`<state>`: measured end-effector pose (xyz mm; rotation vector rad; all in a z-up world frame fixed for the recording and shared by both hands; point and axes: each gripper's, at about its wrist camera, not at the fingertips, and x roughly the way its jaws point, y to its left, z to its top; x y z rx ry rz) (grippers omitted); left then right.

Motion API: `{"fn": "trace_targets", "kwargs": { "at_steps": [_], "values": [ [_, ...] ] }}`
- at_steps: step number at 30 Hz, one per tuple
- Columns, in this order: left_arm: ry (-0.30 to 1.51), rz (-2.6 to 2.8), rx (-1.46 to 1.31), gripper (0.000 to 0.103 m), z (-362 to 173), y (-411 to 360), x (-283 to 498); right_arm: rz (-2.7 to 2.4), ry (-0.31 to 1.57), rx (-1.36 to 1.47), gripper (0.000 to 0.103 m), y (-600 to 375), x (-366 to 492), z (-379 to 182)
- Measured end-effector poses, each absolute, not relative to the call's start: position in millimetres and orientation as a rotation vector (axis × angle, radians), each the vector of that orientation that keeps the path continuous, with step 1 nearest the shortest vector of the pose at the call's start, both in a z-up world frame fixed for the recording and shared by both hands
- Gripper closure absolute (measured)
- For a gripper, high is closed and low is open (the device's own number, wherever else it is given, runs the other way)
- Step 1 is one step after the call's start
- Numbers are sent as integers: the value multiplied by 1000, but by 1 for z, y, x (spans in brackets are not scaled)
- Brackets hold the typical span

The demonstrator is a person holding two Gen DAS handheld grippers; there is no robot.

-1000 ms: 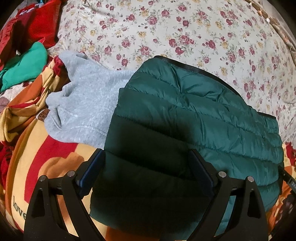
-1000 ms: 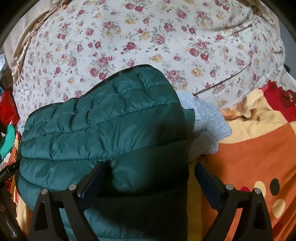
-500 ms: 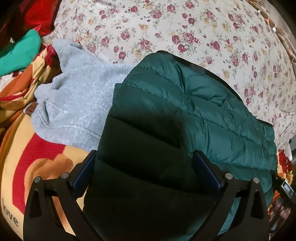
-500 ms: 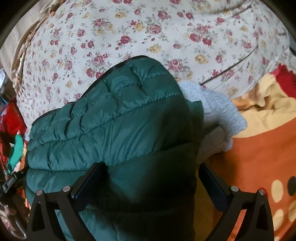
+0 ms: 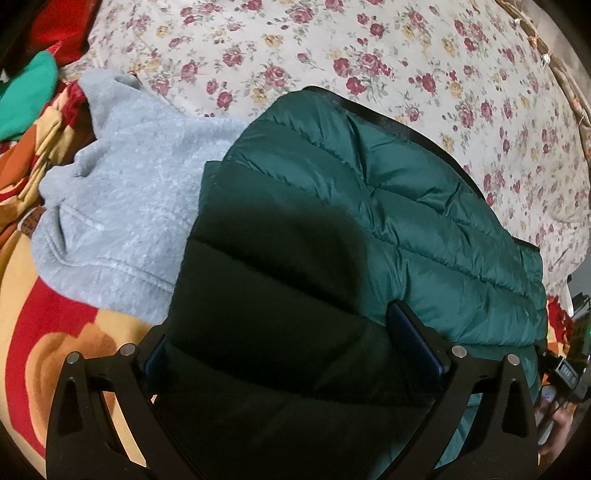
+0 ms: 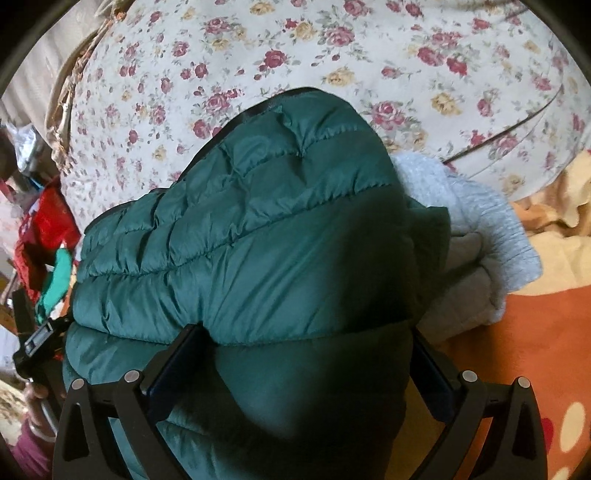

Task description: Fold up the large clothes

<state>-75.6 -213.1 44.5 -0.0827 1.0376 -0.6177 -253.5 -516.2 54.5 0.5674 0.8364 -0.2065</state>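
Where the two wrist views overlap: a dark green quilted puffer jacket (image 5: 388,206) (image 6: 258,240) is seen folded into a thick bundle on the bed.
Jacket position: it is laid partly over a light grey fleece sweatshirt (image 5: 122,199) (image 6: 476,236), with its far black-trimmed edge resting on the white floral-print bedsheet (image 5: 332,48) (image 6: 258,44).
Left claw (image 5: 295,354): the fingers are spread wide, and the near, shadowed end of the jacket is bracketed between them; whether the fabric is pressed by the blue pads (image 5: 413,339) cannot be told.
Right claw (image 6: 299,365): the fingers are likewise spread wide, with the jacket's near fold bulging between them; the left pad (image 6: 177,365) is seen against the fabric.
Sweatshirt: it is spread to the left of the jacket in the left view and is shown to the right of it in the right view.
Blanket: an orange, red and yellow patterned blanket (image 5: 48,321) (image 6: 535,321) is seen under the sweatshirt.
Background: a bright green garment (image 5: 26,96) and a red cloth (image 5: 62,26) are piled at the far left.
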Motion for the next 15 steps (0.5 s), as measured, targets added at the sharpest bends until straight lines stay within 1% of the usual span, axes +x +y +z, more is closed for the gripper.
{"fn": "trace_targets", "kwargs": {
  "at_steps": [11, 12, 13, 14, 15],
  "values": [
    [1105, -661, -134, 0, 36, -216, -63, -172, 822, 610, 0, -520, -254, 50],
    [1108, -662, -136, 1, 36, -215, -63, -173, 808, 604, 8, -517, -256, 53],
    [1108, -663, -143, 6, 38, -214, -65, -168, 793, 597, 21, -514, -259, 56],
    [1100, -663, -147, 14, 40, -213, -67, -163, 779, 584, 28, -509, -260, 61],
    [1084, -662, -143, 18, 44, -211, -72, -159, 770, 564, 40, -504, -262, 67]
  ]
}}
